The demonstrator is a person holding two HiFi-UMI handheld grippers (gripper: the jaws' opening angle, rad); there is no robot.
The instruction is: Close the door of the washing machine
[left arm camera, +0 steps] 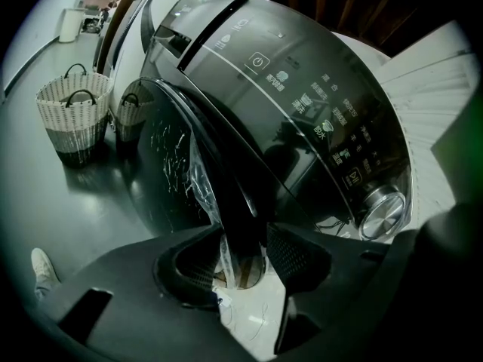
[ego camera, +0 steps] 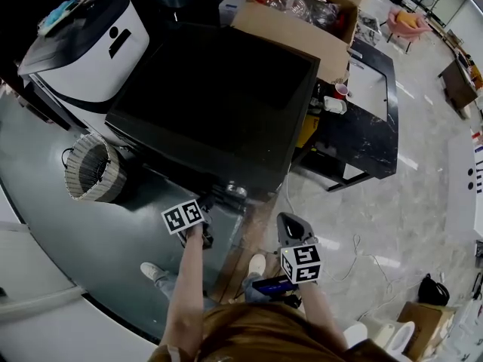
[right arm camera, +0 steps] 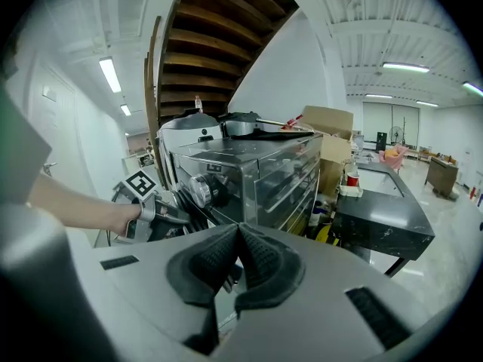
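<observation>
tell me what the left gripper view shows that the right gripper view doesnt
Only the left gripper view: the left gripper with its jaws clamped on the door edge, the control panel icons, a basket and a shoe.
Only the right gripper view: the right gripper, jaws shut and empty, a hand holding the left gripper, a box and a table.
Both: the washing machine and its dial.

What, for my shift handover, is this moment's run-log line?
left gripper: jaws shut on washing machine door edge | door: partly open | right gripper: jaws shut, empty
</observation>
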